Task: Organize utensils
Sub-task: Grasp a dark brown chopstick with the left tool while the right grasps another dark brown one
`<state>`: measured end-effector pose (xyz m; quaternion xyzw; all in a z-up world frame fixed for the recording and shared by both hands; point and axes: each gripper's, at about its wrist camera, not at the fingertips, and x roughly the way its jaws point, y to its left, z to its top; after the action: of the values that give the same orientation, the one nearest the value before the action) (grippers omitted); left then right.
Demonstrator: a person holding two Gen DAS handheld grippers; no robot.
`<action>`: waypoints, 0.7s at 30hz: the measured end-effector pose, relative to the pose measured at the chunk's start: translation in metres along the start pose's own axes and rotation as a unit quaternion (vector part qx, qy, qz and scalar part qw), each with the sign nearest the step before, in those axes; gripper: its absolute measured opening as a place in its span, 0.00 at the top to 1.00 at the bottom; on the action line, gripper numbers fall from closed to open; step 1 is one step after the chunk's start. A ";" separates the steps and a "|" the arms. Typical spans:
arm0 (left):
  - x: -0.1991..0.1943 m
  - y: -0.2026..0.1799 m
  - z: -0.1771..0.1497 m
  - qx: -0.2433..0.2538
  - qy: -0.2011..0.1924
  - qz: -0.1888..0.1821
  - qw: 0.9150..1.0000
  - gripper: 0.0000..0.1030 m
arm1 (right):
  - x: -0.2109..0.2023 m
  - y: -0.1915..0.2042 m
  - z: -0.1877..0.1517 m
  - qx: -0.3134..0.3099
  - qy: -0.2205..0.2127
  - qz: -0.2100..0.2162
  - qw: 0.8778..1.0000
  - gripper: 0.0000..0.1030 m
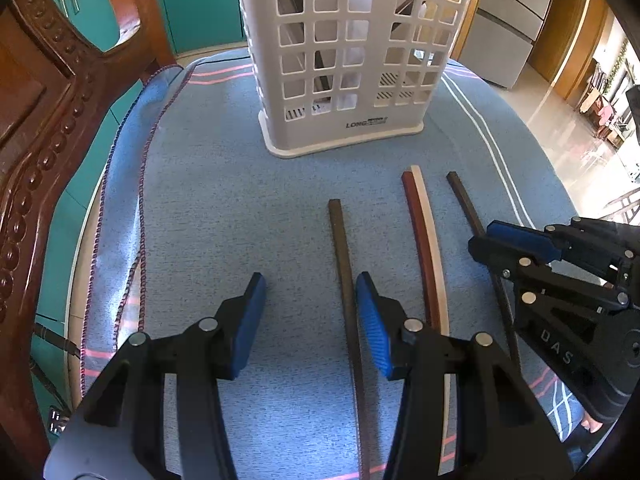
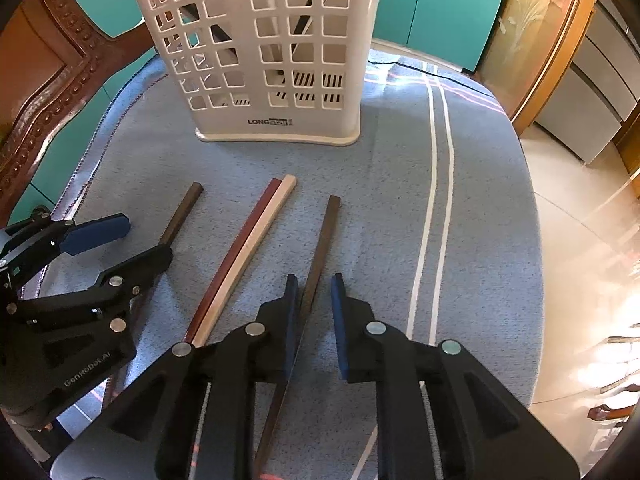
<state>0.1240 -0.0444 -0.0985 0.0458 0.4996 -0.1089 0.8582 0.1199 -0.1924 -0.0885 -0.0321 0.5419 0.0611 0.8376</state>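
Four chopsticks side by side on the cloth (image 1: 224, 208), near the table's front edge, ends pointing at the far edge. At the left, a dark stick (image 1: 340, 240). In the middle, a red stick (image 1: 416, 224) touching a pale stick (image 1: 431, 224) along their length. At the right, a second dark stick (image 2: 324, 232).

Left tongs (image 1: 310, 284) about half open, holding nothing, astride the dark stick, which lies flat just inside the right-hand pad. Right tongs (image 2: 315, 280) open only a narrow gap, astride the second dark stick, which sits close against the left-hand pad, clear of the other; no firm grip to be seen.

Toward the far edge, upright on the cloth, a white slotted rack (image 1: 332, 128) with dark utensils inside. Past the table's left edge, a carved wooden chair (image 1: 44, 128).
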 end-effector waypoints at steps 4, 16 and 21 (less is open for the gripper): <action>0.001 0.001 0.000 0.003 0.000 0.002 1.000 0.53 | 0.000 0.004 -0.003 -0.001 -0.001 -0.004 1.000 0.82; 0.001 -0.003 0.001 0.015 -0.003 0.011 1.000 0.53 | 0.001 0.013 -0.006 -0.005 -0.003 -0.018 1.000 0.76; 0.001 -0.007 0.001 0.020 -0.004 0.007 1.000 0.59 | 0.002 0.016 -0.006 -0.006 -0.003 -0.020 1.000 0.75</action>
<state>0.1239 -0.0513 -0.0982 0.0655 0.4933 -0.1130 0.8600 0.1126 -0.1777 -0.0924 -0.0476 0.5381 0.0472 0.8402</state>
